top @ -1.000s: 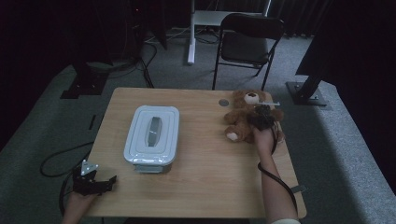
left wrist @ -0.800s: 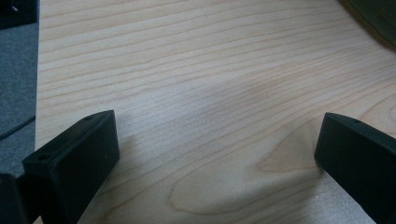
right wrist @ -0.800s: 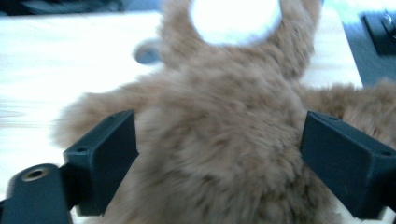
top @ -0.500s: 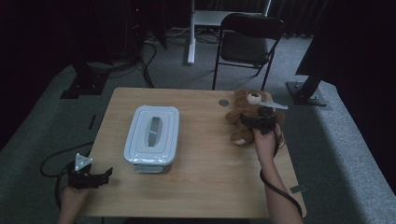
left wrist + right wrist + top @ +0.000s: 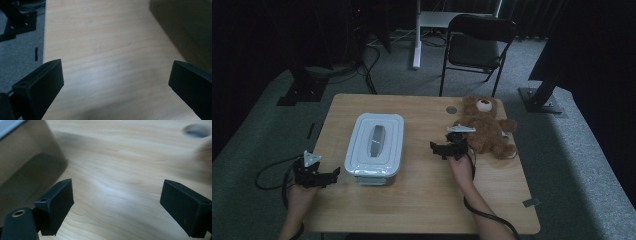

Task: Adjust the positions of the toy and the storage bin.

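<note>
A: High view? 
B: Left tongs (image 5: 331,175) at the desk (image 5: 422,210) near-left edge, just beside the lidded box (image 5: 375,144), empty. Right tongs (image 5: 435,148) mid-desk between box and bear (image 5: 486,128), pointing at the box, empty. Bear lies on its back at the far right, just behind the right hand (image 5: 458,151).

A: Left gripper view? 
B: Jaws spread wide over bare wood, box wall (image 5: 185,27) at upper right.

A: Right gripper view? 
B: Jaws spread wide, nothing between them. Box (image 5: 22,157) at left, blurred bear (image 5: 206,151) at right edge.
</note>
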{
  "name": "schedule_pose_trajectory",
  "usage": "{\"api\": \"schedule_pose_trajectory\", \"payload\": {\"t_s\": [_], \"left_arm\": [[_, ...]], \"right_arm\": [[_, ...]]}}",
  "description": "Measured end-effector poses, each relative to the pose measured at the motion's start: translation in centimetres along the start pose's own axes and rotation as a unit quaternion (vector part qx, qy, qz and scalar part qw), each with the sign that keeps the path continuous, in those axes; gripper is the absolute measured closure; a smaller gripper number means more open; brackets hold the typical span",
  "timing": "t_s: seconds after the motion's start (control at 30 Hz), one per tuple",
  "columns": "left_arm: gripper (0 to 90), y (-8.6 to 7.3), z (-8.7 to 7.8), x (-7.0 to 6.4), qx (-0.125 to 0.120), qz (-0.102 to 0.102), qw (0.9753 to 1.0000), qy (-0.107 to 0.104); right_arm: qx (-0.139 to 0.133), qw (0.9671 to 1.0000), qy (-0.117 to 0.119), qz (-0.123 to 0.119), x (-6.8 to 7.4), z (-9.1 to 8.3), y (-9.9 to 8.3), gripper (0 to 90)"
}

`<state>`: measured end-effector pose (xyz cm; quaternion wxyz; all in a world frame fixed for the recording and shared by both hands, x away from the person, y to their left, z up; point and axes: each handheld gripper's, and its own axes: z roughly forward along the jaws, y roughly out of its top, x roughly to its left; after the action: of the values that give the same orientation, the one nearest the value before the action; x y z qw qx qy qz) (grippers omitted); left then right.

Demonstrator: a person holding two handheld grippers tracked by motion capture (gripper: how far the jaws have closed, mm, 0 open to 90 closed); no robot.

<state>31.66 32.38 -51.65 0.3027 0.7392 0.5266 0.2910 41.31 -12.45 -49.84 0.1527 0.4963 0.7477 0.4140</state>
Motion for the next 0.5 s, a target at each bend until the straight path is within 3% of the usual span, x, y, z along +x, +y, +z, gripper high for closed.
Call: {"api": "schedule_pose_trajectory", "payload": {"t_s": [0.03,0.07,0.1,0.17,0.2,0.23,0.27,0.3,0.33,0.37,0.4,0.43,0.5], "left_arm": [[0.7,0.6,0.7,-0.3,0.01,-0.004,0.9996,-0.028],[0.7,0.8,1.0,-0.5,0.009,0.003,0.9997,-0.022],[0.7,0.9,1.1,-0.6,0.01,0.0,0.9998,-0.016],[0.7,1.0,1.6,-0.6,0.005,-0.011,0.9994,-0.031],[0.7,1.1,1.7,-0.6,-0.001,-0.019,0.9995,-0.024],[0.7,1.1,1.8,-0.8,-0.004,-0.013,0.9997,-0.02],[0.7,1.2,2.0,-0.8,0.008,-0.007,0.9996,-0.027],[0.7,1.3,2.2,-1.0,0.01,-0.01,0.9996,-0.024],[0.7,1.5,2.4,-1.2,0.017,0.008,0.9996,-0.023],[0.7,1.6,2.6,-1.4,0.026,0.02,0.999,-0.031],[0.7,1.6,2.6,-1.4,0.026,0.02,0.999,-0.031],[0.7,1.9,2.9,-2.0,0.03,0.029,0.9978,-0.051],[0.9,2.0,3.0,-2.4,0.035,0.026,0.9969,-0.066]], "right_arm": [[0.0,1.0,0.0,0.0,0.0,0.0,0.0,10.9],[0.021,0.9997,0.0,-0.01,1.1,1.6,-0.5,10.9],[0.024,0.9995,-0.002,-0.018,1.6,2.2,-0.7,10.9],[0.036,0.9991,0.018,-0.012,2.3,3.1,-1.0,10.9],[0.037,0.9991,0.015,-0.015,2.7,3.4,-1.1,10.9],[0.044,0.9987,0.023,-0.011,3.1,3.8,-1.1,10.9],[0.048,0.9982,0.035,-0.008,3.4,4.0,-1.1,10.9],[0.045,0.9985,0.029,-0.014,3.9,4.2,-1.1,10.9],[0.047,0.9984,0.021,-0.022,4.3,4.5,-1.0,10.9],[0.053,0.9978,0.035,-0.019,4.5,4.8,-1.0,10.8],[0.053,0.9978,0.035,-0.019,4.5,4.8,-1.0,10.8],[0.052,0.9979,0.033,-0.019,4.9,5.2,-1.0,10.8],[0.055,0.9977,0.038,-0.012,4.8,5.4,-1.0,10.8]]}}
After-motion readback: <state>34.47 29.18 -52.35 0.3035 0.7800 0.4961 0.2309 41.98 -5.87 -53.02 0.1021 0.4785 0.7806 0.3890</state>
